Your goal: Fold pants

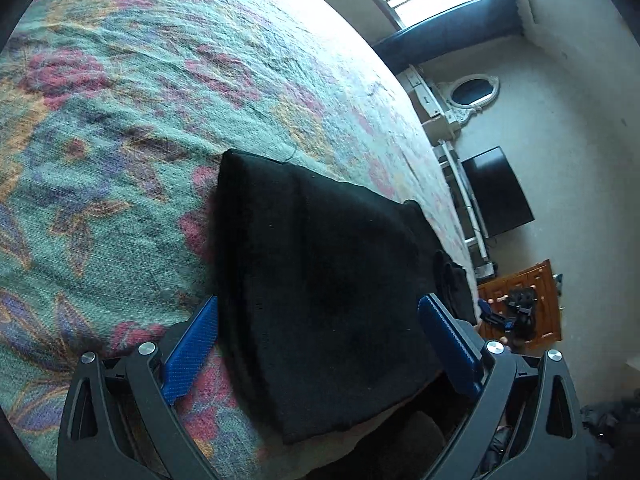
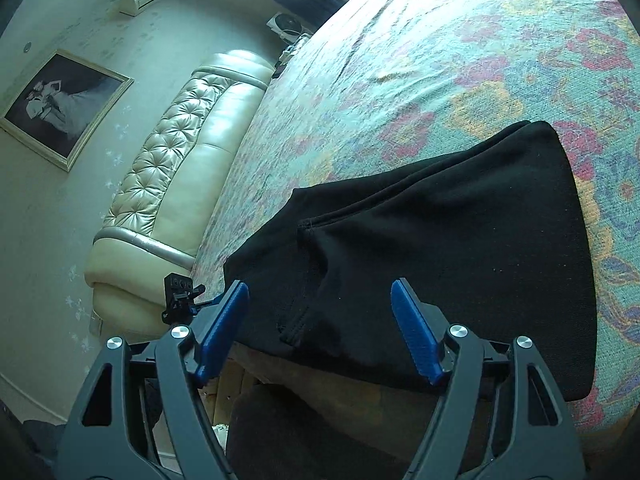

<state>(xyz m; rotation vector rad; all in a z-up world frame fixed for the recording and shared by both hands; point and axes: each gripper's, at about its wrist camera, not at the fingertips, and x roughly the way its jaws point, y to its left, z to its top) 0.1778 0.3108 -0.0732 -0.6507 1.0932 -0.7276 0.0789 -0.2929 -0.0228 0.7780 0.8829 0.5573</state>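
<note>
Pants (image 1: pixel 320 300), black and already folded into a compact stack, lie at the near edge of the bed (image 1: pixel 120 120), with the left tool (image 1: pixel 318 344) and right tool (image 2: pixel 320 332) both wide open and empty, so probably only a final smoothing remains.

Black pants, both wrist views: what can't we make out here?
- Black pants: fold layers unreadable in left wrist view; the dark fabric shows no detail.
- Pants' near edge: right wrist view, hangs past the bed edge, partly behind the right tongs.
- Left tongs: open astride the pants; contact underneath hidden.
</note>
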